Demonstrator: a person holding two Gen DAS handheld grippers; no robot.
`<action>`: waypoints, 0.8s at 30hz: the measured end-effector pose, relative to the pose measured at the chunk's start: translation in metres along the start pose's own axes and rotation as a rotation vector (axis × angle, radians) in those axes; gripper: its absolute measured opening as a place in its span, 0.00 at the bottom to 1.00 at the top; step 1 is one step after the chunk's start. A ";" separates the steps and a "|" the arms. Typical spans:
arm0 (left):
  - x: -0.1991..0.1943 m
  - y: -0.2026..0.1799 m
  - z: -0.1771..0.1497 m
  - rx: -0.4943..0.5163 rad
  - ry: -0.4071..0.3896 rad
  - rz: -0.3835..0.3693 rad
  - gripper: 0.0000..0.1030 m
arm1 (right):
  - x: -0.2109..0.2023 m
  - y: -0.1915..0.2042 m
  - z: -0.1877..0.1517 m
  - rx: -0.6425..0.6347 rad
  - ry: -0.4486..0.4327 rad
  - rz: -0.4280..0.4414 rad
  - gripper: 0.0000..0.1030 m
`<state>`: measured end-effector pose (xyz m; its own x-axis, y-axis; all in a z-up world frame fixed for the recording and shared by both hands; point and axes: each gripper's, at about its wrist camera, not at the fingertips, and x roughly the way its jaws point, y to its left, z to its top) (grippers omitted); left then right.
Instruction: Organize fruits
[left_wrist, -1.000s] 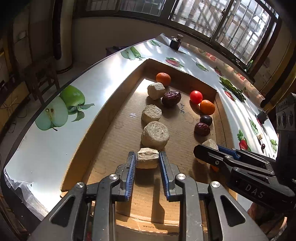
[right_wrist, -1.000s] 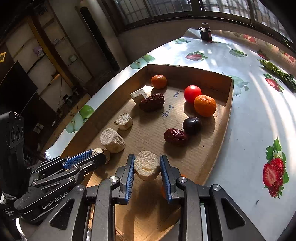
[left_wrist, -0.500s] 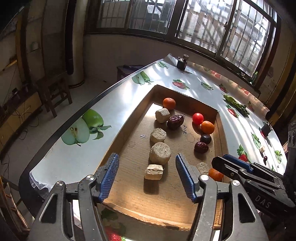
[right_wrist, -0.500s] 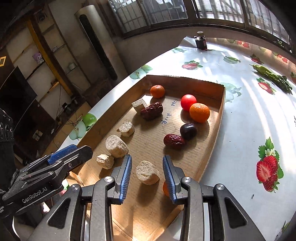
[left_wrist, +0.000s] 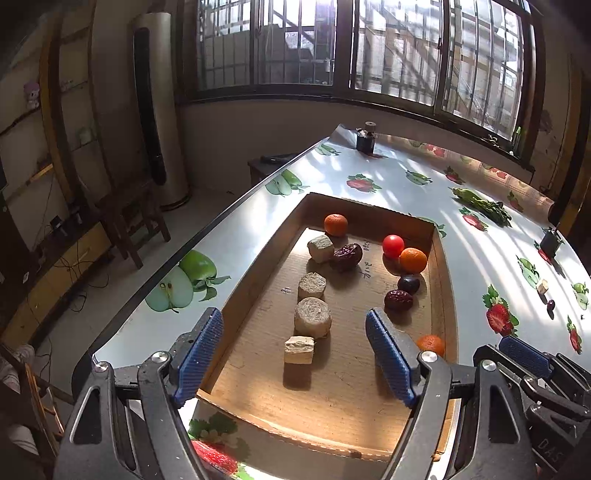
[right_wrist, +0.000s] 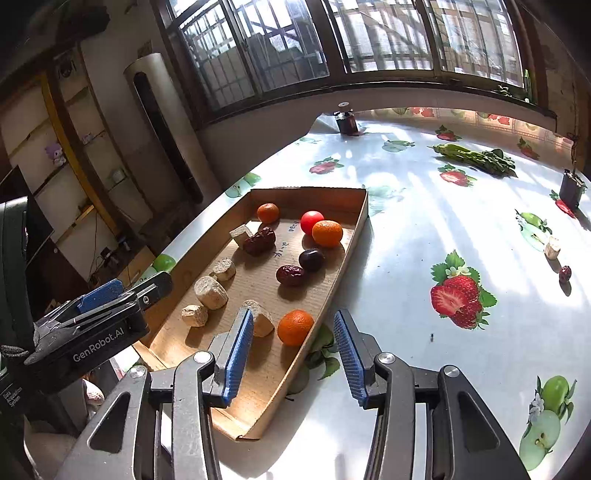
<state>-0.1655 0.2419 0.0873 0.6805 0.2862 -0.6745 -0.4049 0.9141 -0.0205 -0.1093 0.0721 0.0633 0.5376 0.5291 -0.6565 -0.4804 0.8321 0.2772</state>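
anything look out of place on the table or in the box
Two small pieces sit loose on the tablecloth far right of the cardboard tray: a pale chunk and a dark red date. Everything similar is already in the tray, so these look left behind. Nothing looks spilled or damaged.

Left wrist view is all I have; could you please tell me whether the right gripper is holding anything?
Observer: No. The right gripper is open and empty.
Operator: Thank you. Is anything lying by the near orange? My own finger blocks that spot.
Observer: Yes. A beige chunk lies close beside it on its left, inside the cardboard tray; I cannot tell whether they touch.
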 end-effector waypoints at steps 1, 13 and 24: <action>-0.001 -0.001 0.000 0.004 0.000 0.001 0.77 | 0.001 -0.001 -0.002 0.003 0.003 -0.001 0.48; -0.014 -0.012 -0.003 0.017 -0.063 0.036 0.82 | -0.005 -0.005 -0.009 0.011 0.008 -0.008 0.48; -0.055 0.009 -0.003 -0.134 -0.254 0.107 0.98 | -0.007 0.004 -0.015 -0.030 -0.003 -0.037 0.48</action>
<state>-0.2084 0.2329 0.1221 0.7537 0.4572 -0.4722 -0.5481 0.8337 -0.0676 -0.1252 0.0698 0.0586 0.5577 0.4989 -0.6634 -0.4810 0.8456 0.2316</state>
